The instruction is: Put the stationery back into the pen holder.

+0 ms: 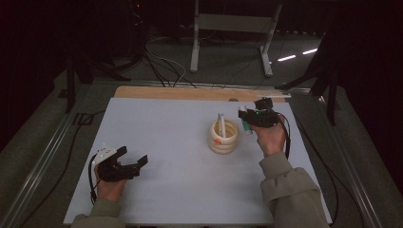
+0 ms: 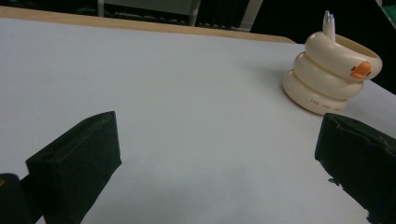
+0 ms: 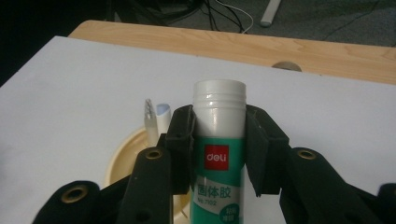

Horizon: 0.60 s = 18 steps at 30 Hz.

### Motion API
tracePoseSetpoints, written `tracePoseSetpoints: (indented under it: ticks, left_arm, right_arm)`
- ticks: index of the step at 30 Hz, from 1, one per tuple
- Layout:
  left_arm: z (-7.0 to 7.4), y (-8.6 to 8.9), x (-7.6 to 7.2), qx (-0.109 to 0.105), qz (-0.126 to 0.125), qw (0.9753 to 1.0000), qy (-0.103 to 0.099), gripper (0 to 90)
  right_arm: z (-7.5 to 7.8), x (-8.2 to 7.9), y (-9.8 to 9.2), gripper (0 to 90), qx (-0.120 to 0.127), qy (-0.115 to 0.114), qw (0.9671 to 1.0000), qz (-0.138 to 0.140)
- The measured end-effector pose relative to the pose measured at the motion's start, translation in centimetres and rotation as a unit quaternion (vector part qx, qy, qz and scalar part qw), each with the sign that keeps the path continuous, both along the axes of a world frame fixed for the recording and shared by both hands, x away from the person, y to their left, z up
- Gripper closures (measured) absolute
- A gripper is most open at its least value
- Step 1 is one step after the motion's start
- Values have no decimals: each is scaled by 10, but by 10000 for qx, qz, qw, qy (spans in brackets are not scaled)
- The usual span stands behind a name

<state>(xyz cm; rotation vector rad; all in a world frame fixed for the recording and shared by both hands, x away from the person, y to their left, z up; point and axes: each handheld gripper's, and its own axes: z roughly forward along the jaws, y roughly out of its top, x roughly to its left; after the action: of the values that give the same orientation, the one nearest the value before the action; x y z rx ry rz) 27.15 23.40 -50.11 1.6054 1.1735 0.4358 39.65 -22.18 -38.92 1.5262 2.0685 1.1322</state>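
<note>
Our right gripper (image 3: pixel 219 140) clamps a green-and-white glue stick (image 3: pixel 218 158) upright between its jaws — just beside and above the cream ringed pen holder (image 1: pixel 223 137) on the desk (image 1: pixel 166 137). Our left gripper (image 1: pixel 133 159) rests well apart, jaws spread wide — empty.

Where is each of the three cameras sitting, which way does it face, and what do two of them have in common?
High view: above the person's side, looking forward and down on the white table; forearms, hands, left gripper and right gripper show.
Left gripper view: rides the left gripper, looking low across the table at the cream pen holder; its black jaws stand wide apart.
Right gripper view: rides the right gripper, looking toward the table's wooden far edge; its jaws clamp a glue stick.
All three views share the pen holder.
</note>
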Motion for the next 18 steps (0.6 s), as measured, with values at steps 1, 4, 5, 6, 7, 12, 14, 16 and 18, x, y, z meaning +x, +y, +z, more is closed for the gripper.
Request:
tracePoseSetpoints:
  ticks: [1,4,5,6,7,12,14,16,18]
  left_arm:
    - [0,0,0,-4,0,10000,-2,6]
    - [0,0,0,7,-4,10000,9,6]
    - [0,0,0,3,-12,10000,10,6]
    - [0,0,0,4,-17,10000,9,6]
    - [0,0,0,8,-18,10000,10,7]
    - [-1,0,0,7,-8,10000,17,7]
    - [-1,0,0,2,-10,10000,16,7]
    - [-1,-1,0,6,-25,10000,15,6]
    - [-1,-1,0,13,-32,10000,10,7]
  right_arm:
    - [0,0,1,659,3,-2,10000,6]
    - [0,2,3,658,5,-19,10000,17]
    - [0,2,4,659,7,-17,10000,13]
    - [0,2,5,658,11,-28,10000,21]
    - [0,2,5,658,12,-32,10000,23]
    - [1,3,8,659,13,-42,10000,39]
    - [1,3,9,658,28,-65,10000,51]
    - [1,3,10,658,52,-68,9999,53]
    - [1,3,12,658,55,-83,9999,66]
